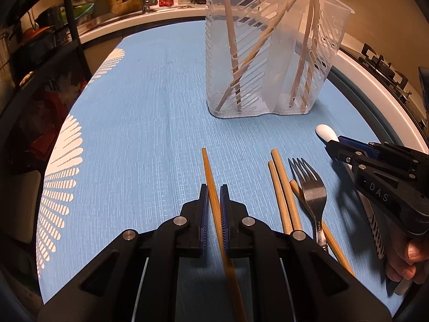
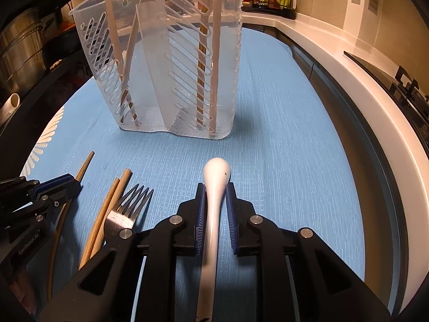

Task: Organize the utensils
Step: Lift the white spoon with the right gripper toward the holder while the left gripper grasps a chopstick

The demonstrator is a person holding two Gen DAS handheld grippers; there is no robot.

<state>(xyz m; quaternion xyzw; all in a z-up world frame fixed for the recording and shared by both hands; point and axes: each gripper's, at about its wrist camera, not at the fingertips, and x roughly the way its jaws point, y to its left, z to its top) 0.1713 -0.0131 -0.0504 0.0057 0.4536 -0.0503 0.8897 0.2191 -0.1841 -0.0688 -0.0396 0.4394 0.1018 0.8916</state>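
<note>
Blue-clothed table in a kitchen, utensils half sorted.

Left gripper has its fingers pinched on a wooden chopstick; right gripper stands with narrow fingers around a white spoon handle — the left pad touches it, the right shows a slight gap (whether it grips, I cannot tell). Between them lie a steel fork and more chopsticks. Further back stands a clear slotted holder — chopsticks upright in both compartments.

The left gripper is clamped on a chopstick; the right gripper has its jaws slightly apart around a white handle.
</note>
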